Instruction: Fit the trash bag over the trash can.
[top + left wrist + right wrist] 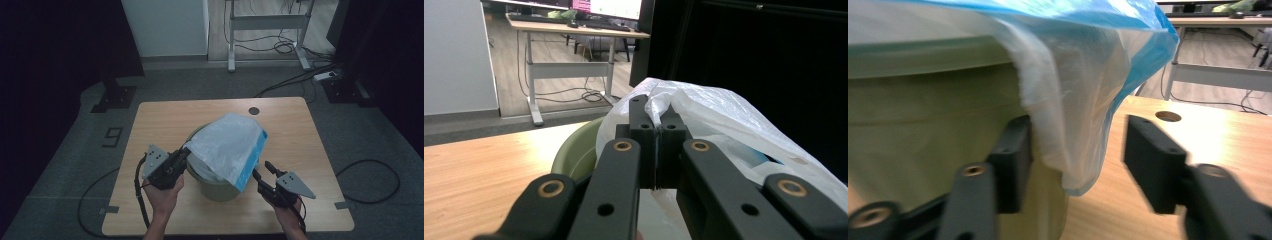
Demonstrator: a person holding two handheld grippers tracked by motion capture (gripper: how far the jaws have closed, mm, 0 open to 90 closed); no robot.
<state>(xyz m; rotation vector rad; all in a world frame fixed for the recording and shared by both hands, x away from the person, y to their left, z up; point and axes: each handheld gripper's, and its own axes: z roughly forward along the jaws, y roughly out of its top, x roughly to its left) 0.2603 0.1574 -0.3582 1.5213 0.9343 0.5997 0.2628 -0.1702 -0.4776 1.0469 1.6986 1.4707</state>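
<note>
The bag (230, 145) lies over the green bin (215, 187). The left tool (184, 154) pinches its edge tight. The right tool (260, 172), half open around the hanging corner, should squeeze next.

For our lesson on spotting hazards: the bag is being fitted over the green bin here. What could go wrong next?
1. The left hand-held gripper pinches thin plastic bag; pulling could tear it.
2. The right hand-held gripper stands open around the hanging corner, so it may miss.
3. Tugging could tip the green bin.
</note>
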